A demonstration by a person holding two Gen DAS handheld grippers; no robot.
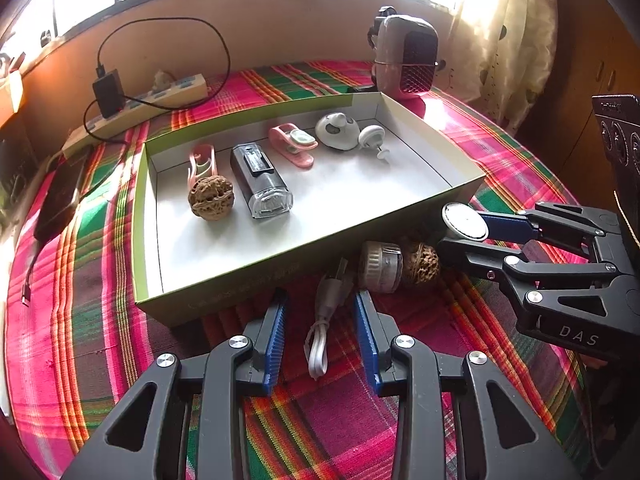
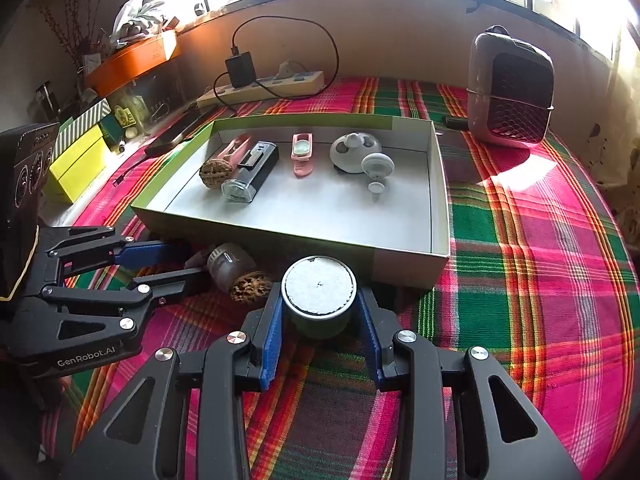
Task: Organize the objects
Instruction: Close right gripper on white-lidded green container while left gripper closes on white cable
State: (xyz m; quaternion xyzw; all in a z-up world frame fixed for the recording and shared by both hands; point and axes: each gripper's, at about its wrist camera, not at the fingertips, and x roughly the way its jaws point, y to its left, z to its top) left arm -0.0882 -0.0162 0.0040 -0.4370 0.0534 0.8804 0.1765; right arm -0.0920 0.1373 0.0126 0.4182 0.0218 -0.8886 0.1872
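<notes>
An open green box on the plaid cloth holds a walnut, a black bike light, a pink clip and two white gadgets. My right gripper is shut on a round grey puck just in front of the box; it also shows in the left wrist view. My left gripper is open around a white cable. A grey cap and a second walnut lie beside the box front.
A power strip with a black charger, a dark phone and a grey heater lie around the box. Yellow and striped boxes stand at the far left.
</notes>
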